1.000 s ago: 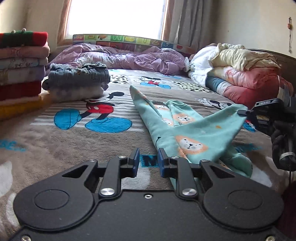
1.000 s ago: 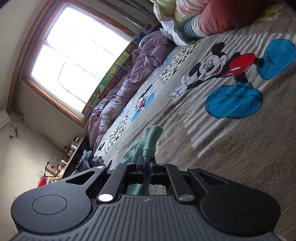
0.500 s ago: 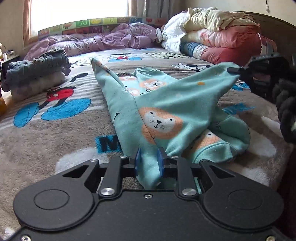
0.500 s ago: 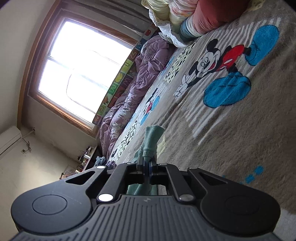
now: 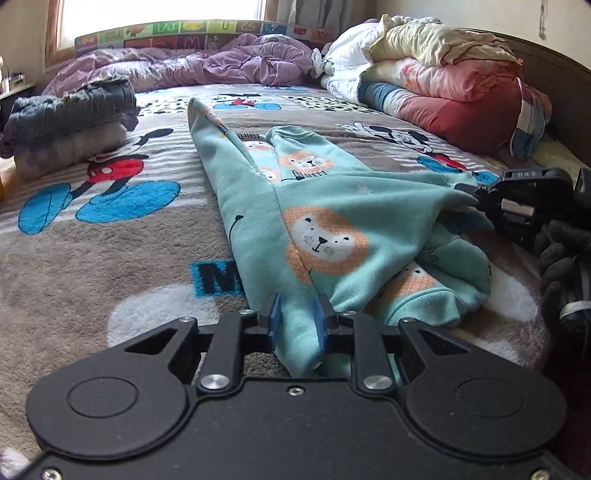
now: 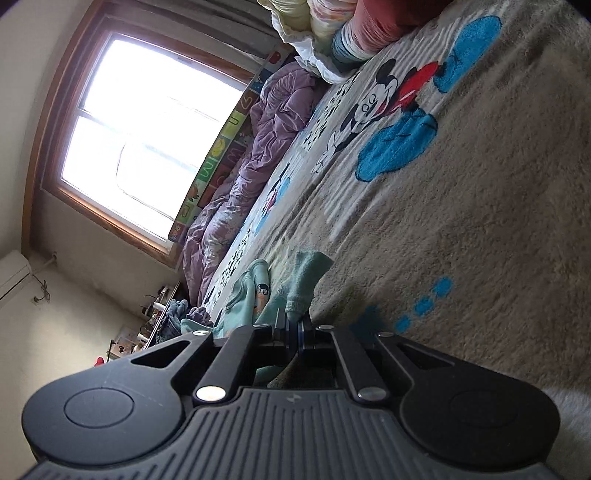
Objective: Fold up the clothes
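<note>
A bed covered by a grey-brown plush blanket printed with cartoon mice [image 5: 92,251] fills both views. On it lies the mint-green fleece garment with orange lion faces [image 5: 325,236], stretching from the centre toward 12 o'clock in the left wrist view, its near end bunched between the blue pads of the left claw [image 5: 295,325], which is clamped on that fold. At 3 o'clock the right claw [image 6: 293,328] is pressed together on a cuff of the same garment, lifting that corner just above the blanket. A crumpled purple quilt [image 5: 207,66] lies at 12 o'clock under a bright wood-framed window [image 6: 147,122], with a strip of colourful alphabet panels [image 5: 192,31] along the sill. A stack of folded grey clothes [image 5: 70,122] sits at 10 o'clock, and rolled pink, red and cream bedding [image 5: 443,81] is piled at 2 o'clock against a dark wooden headboard [image 5: 554,85].
</note>
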`<move>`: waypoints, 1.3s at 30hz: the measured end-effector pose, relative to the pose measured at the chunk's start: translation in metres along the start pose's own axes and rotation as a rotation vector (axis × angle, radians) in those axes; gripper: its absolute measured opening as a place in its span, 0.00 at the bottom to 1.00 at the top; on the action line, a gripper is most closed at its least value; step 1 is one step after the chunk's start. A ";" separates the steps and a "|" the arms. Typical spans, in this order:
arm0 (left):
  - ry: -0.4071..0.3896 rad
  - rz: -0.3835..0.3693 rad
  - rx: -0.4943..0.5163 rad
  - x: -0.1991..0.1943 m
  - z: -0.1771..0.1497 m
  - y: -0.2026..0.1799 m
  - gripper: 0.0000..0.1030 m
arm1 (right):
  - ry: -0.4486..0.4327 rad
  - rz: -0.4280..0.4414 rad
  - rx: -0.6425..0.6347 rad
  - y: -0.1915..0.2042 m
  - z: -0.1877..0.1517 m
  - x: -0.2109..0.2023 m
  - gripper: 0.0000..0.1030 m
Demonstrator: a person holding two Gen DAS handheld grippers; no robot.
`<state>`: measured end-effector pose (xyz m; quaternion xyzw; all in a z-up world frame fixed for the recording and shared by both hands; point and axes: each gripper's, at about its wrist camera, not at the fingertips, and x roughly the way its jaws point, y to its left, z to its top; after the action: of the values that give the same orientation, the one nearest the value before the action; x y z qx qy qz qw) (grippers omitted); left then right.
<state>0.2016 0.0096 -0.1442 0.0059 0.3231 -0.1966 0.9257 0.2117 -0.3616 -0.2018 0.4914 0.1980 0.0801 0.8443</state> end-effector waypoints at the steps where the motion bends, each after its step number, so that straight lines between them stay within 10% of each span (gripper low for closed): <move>1: 0.000 -0.006 -0.018 -0.002 0.002 0.002 0.19 | 0.007 -0.004 -0.004 0.000 -0.001 0.001 0.06; 8: -0.063 0.053 -0.148 -0.021 0.025 0.026 0.19 | 0.014 -0.005 0.002 -0.002 -0.006 0.003 0.06; 22: -0.057 0.205 -0.005 0.072 0.125 0.074 0.19 | -0.005 0.063 0.027 -0.012 -0.008 0.000 0.06; 39: -0.019 0.146 0.110 0.154 0.169 0.070 0.19 | 0.017 0.126 0.051 -0.018 -0.005 0.006 0.08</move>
<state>0.4377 -0.0049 -0.1115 0.0783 0.3019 -0.1462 0.9388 0.2138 -0.3652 -0.2208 0.5236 0.1757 0.1321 0.8231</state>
